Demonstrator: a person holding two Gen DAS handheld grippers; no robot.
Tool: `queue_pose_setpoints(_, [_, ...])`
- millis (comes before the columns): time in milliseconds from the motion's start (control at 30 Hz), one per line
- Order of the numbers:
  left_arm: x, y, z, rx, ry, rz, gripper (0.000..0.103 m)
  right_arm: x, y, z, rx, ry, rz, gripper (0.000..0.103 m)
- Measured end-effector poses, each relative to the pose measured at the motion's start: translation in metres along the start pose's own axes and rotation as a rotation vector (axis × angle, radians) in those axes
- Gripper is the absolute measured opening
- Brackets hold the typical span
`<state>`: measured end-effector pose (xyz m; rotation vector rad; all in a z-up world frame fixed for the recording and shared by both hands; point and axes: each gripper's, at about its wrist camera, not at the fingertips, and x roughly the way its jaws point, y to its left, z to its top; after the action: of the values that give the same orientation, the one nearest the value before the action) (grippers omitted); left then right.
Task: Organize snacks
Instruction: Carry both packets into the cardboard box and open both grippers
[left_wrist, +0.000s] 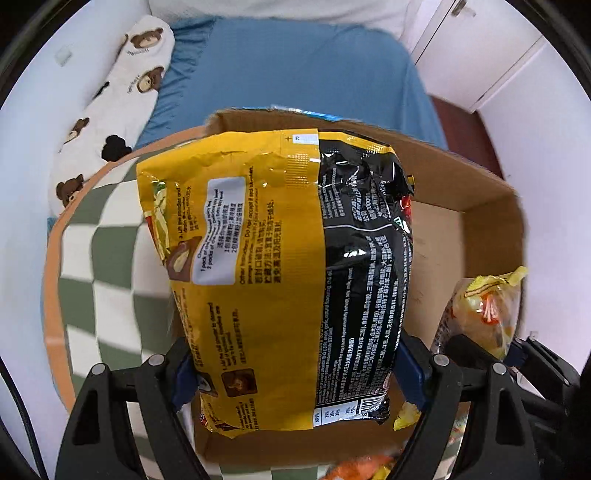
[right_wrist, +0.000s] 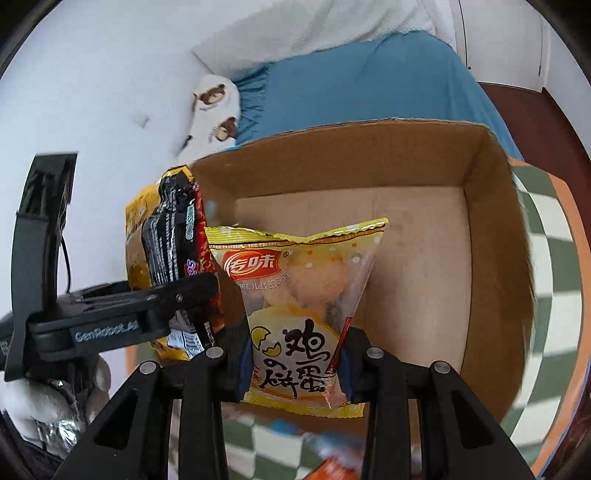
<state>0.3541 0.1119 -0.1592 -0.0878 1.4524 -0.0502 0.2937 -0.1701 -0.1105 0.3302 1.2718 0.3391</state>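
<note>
Two packets hang over the cardboard box (right_wrist: 487, 236): the left gripper (left_wrist: 295, 373) clamps the noodle pack (left_wrist: 280, 280), the right gripper (right_wrist: 295, 365) pinches the egg-cracker bag (right_wrist: 299, 306). They hang side by side near the box's left wall, so they could collide, and the slick noodle pack, held low, might slip out or catch the rim.

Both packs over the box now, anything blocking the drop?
Nothing visible. The left hand-held gripper holds the noodle pack and the right hand-held gripper holds the egg-cracker bag, both above the open cardboard box. The box floor that shows under them is bare; its near part is hidden by the packs.
</note>
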Motion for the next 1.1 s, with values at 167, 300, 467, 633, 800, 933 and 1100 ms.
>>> queue_pose_setpoints(167, [0.038,-0.006,0.032,-0.005,0.071,0.017,0.085,0.043,-0.015,0.031,-0.022,0.038,-0.048,0.038])
queue_pose_setpoints(300, [0.049,-0.020,0.044,0.034,0.070,0.065,0.086,0.072,-0.026,0.045,-0.042,0.083,-0.038,0.053])
queue_pose_setpoints(467, [0.050,-0.020,0.049,0.033,0.052,0.058,0.093,0.094,-0.045,0.043,-0.054,0.094,-0.061,0.085])
queue_pose_setpoints(633, [0.051,-0.021,0.042,0.032,0.043,0.056,0.093,0.089,-0.063,0.032,-0.021,0.093,-0.069,0.085])
queue_pose_setpoints(800, [0.039,-0.027,0.021,0.027,0.003,0.064,0.093,0.071,-0.067,0.021,-0.004,0.059,-0.104,0.085])
queue_pose_setpoints(933, [0.020,-0.032,-0.003,0.024,-0.063,0.072,0.093,0.047,-0.065,0.002,-0.013,0.013,-0.154,0.085])
queue_pose_setpoints(1100, [-0.007,-0.043,-0.033,0.053,-0.140,0.094,0.093,0.016,-0.060,-0.026,0.006,-0.046,-0.181,0.085])
